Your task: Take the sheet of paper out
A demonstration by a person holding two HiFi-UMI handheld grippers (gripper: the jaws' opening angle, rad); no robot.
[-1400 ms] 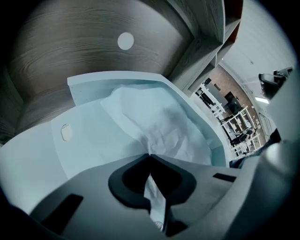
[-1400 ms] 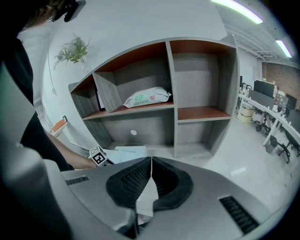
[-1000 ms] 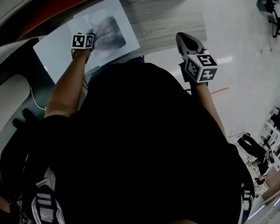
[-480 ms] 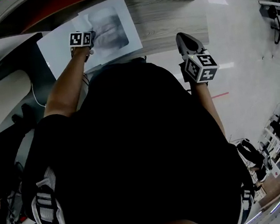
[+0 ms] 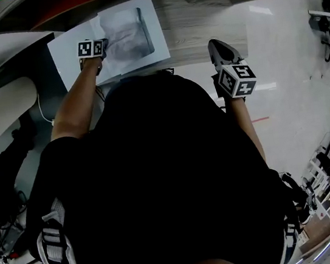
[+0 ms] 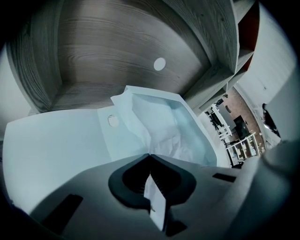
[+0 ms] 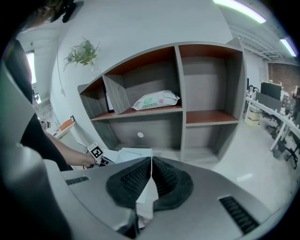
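**Sheet of paper in grip on the shelf**

Shelf (image 5: 198,25): its lowest board carries the sheet of paper (image 5: 129,35) at the left end, creased. Left gripper (image 6: 149,157): clamped on the sheet's edge, shifted slightly left since before. Right gripper (image 7: 151,161): jaws together, unmoved.

Heavy fisheye bending runs through all views: the shelf (image 7: 178,79) edges bow, and the corners fall to black. The head view is dim, the person's black top (image 5: 159,178) swallowing detail, while the pale floor (image 5: 288,48) on the right glares. Ceiling light strips (image 7: 236,10) light the right gripper view evenly. The sheet of paper (image 6: 159,126) looks bluish, with soft shadows in its creases; the near left gripper (image 6: 149,157) body is blurred
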